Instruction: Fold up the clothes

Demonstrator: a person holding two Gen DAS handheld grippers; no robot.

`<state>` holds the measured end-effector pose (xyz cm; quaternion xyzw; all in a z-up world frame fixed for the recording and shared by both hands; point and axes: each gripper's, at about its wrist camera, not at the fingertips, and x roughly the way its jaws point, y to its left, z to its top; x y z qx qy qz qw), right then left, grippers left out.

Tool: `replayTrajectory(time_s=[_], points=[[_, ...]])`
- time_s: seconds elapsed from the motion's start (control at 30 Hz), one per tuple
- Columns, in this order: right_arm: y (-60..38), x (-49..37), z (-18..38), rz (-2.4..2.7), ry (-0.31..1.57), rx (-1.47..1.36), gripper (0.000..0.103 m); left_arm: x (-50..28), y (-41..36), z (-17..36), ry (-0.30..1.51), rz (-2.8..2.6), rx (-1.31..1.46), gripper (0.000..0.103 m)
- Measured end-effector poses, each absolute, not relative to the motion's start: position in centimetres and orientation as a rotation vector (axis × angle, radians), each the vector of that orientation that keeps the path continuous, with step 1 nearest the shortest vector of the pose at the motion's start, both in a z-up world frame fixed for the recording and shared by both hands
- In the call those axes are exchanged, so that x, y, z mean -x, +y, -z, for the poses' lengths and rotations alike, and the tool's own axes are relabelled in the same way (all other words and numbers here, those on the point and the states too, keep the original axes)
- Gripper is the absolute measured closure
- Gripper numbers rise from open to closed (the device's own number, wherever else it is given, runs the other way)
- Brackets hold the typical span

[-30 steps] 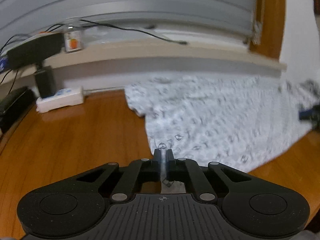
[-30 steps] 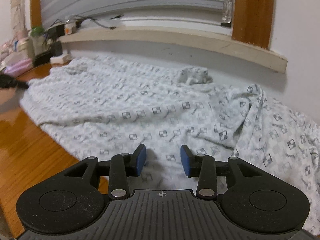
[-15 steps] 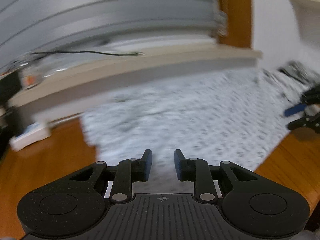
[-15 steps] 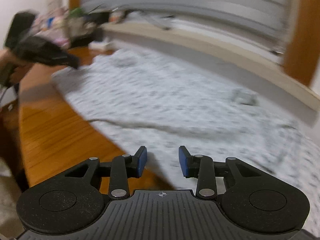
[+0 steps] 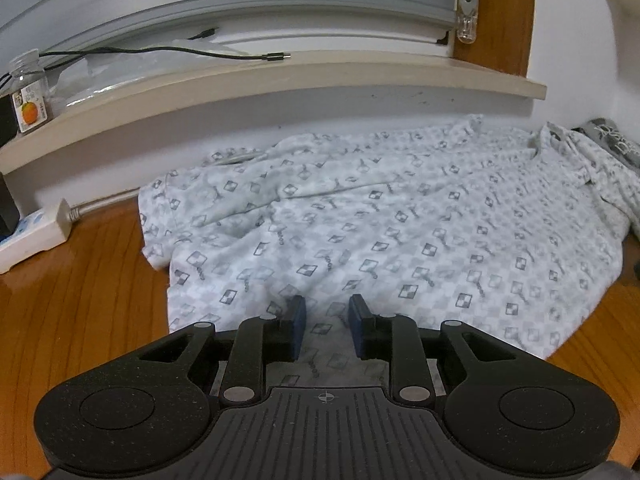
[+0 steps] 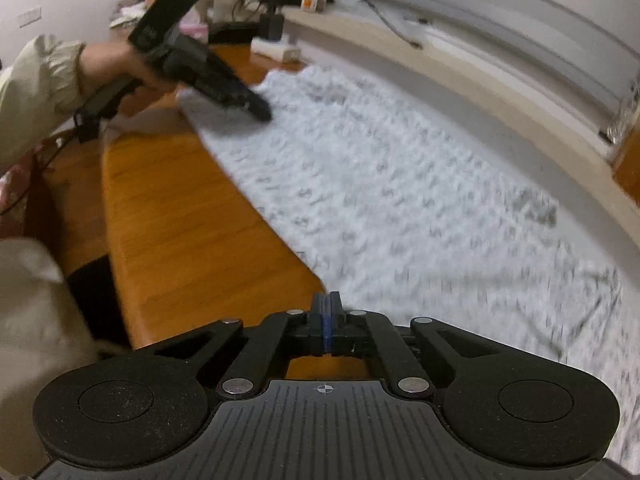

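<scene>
Glossy orange-brown wooden tabletop (image 5: 80, 320) against a pale wall, below a cream window sill (image 5: 280, 76) and a lowered grey blind (image 5: 240, 0). On the sill, a black cable (image 5: 224, 54) and a small clear bottle (image 5: 30, 92) with an orange on its label. At the table's far left, a white power strip (image 5: 32, 232) just beside the wall.

Spread flat across the table, a white shirt (image 5: 400, 220) printed with small grey checker squares and lettering. Reaches back to the wall, lightly creased, one sleeve folded in near its left end. At its right end, touching it, a bit of dark grey printed cloth (image 5: 616, 140).

Left gripper (image 5: 327, 316): low over the near hem at the shirt's left end, blue pads (image 5: 298, 320) parted, jaws just opened. Printed fabric lying in the gap beneath them, pressed by neither pad, nothing gripped. From the right wrist view, held by a hand (image 6: 120, 68) in a cream sleeve (image 6: 40, 80), angled down, tips over the shirt's far corner.

Right gripper (image 6: 326, 304): jaws just closed, blue pads pressed flat together, tips right at the near edge of the shirt where cloth meets bare wood. Hard to tell through the motion blur whether any hem is pinched between them.
</scene>
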<state>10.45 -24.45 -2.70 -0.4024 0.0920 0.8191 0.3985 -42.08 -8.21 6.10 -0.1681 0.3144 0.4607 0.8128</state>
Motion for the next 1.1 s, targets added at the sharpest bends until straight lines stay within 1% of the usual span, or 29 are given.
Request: replayTrajectory(time_s=[0.07, 0.17, 0.23, 0.27, 0.3, 0.33, 0.37, 0.43, 0.5, 0.53, 0.57, 0.67, 0.73, 0.77, 0.8, 0.83, 0.87, 1.0, 1.1], points=[[-24.8, -11.1, 3.7, -2.033, 0.219, 1.038, 0.103, 42.1, -8.2, -6.2, 0.672, -0.985, 0.36, 0.076], [-25.1, -13.3, 3.1, -1.999, 0.254, 0.957, 0.102, 41.7, -8.0, -6.5, 0.688, -0.992, 0.357, 0.075], [-25.4, -15.1, 2.5, -1.955, 0.268, 0.89, 0.096, 41.0, -7.9, -6.9, 0.687, -0.994, 0.343, 0.074], [-25.7, -16.2, 2.1, -1.929, 0.276, 0.851, 0.083, 40.2, -7.7, -7.2, 0.673, -0.98, 0.335, 0.069], [-26.0, -17.4, 1.9, -1.896, 0.285, 0.818, 0.066, 39.4, -7.6, -7.5, 0.658, -0.966, 0.327, 0.064], [-26.3, -18.5, 1.8, -1.856, 0.296, 0.792, 0.059, 38.7, -7.5, -7.8, 0.644, -0.951, 0.318, 0.054], [-26.6, -19.8, 1.7, -1.813, 0.31, 0.764, 0.051, 37.8, -7.3, -8.1, 0.63, -0.936, 0.309, 0.047], [-27.6, -21.9, 2.2, -1.718, 0.345, 0.738, 0.048, 35.3, -6.8, -8.3, 0.605, -0.892, 0.286, 0.046], [-28.6, -23.6, 2.7, -1.625, 0.373, 0.726, 0.042, 32.4, -6.2, -8.4, 0.583, -0.84, 0.26, 0.039], [-29.2, -24.3, 3.0, -1.583, 0.382, 0.723, 0.04, 31.0, -5.9, -8.4, 0.57, -0.813, 0.242, 0.034], [-29.8, -25.0, 3.3, -1.546, 0.393, 0.72, 0.037, 29.7, -5.5, -8.4, 0.558, -0.785, 0.228, 0.033], [-30.9, -27.0, 4.5, -1.479, 0.457, 0.678, 0.034, 26.3, -4.3, -7.9, 0.54, -0.705, 0.225, 0.032], [-31.0, -28.4, 4.7, -1.495, 0.544, 0.594, 0.036, 24.9, -3.7, -7.3, 0.543, -0.662, 0.231, 0.031], [-31.0, -29.0, 4.8, -1.504, 0.571, 0.561, 0.049, 24.5, -3.5, -7.0, 0.546, -0.649, 0.236, 0.031], [-31.0, -29.2, 4.8, -1.507, 0.573, 0.546, 0.067, 24.2, -3.2, -6.6, 0.548, -0.637, 0.244, 0.031], [-30.9, -29.3, 4.8, -1.501, 0.574, 0.54, 0.078, 24.1, -3.0, -6.2, 0.549, -0.628, 0.251, 0.031], [-30.9, -29.3, 4.7, -1.496, 0.574, 0.535, 0.1, 24.0, -2.9, -5.9, 0.546, -0.623, 0.26, 0.031], [-30.5, -29.6, 4.2, -1.47, 0.551, 0.528, 0.101, 24.2, -2.5, -5.0, 0.541, -0.598, 0.283, 0.03], [-28.9, -30.3, 1.1, -1.46, 0.454, 0.497, 0.101, 24.2, -2.5, -4.8, 0.551, -0.58, 0.29, 0.029]])
